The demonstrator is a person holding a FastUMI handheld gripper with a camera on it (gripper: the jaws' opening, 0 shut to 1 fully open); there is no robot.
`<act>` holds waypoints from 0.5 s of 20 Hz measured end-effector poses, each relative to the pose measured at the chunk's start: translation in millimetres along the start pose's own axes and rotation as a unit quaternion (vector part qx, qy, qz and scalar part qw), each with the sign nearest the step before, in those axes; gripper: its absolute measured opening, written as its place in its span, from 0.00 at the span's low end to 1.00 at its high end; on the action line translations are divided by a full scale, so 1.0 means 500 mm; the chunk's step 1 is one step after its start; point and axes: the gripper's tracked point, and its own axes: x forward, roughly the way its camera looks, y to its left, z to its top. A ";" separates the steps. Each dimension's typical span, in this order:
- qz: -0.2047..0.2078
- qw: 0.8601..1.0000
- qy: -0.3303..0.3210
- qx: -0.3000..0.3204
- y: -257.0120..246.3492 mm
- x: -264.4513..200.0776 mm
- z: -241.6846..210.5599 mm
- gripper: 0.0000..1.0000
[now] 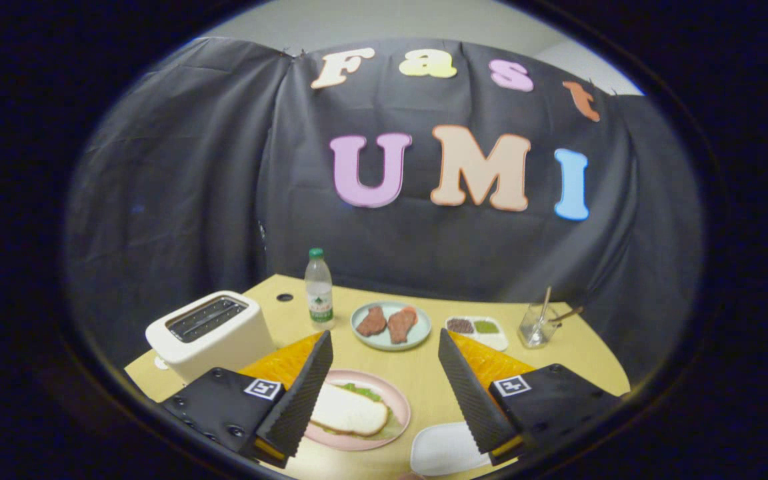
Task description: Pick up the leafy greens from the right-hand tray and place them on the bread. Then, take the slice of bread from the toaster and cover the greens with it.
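A slice of bread (349, 410) lies on top of leafy greens (361, 391) on a pink plate (399, 405), just ahead of my left finger and partly hidden by it. Green edges peek out from under the slice. The white toaster (211, 333) stands beyond the left finger; its slots look dark, with no slice sticking up. A white tray (443, 449) sits low between the fingers, nearer the right one, and looks bare. My gripper (384, 341) hangs above the table, open, with nothing between its fingers.
A water bottle (319, 290) stands behind the pink plate. A pale blue plate (391, 326) holds two pieces of meat. A small white dish (478, 331) with brown and green fillings and a clear glass (535, 325) with sticks sit to the right.
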 end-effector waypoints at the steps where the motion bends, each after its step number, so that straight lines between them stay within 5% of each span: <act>1: -0.012 1.000 -0.020 -0.004 -0.005 -0.009 0.019 0.99; 10: -0.047 0.995 -0.092 0.013 -0.007 -0.069 0.075 1.00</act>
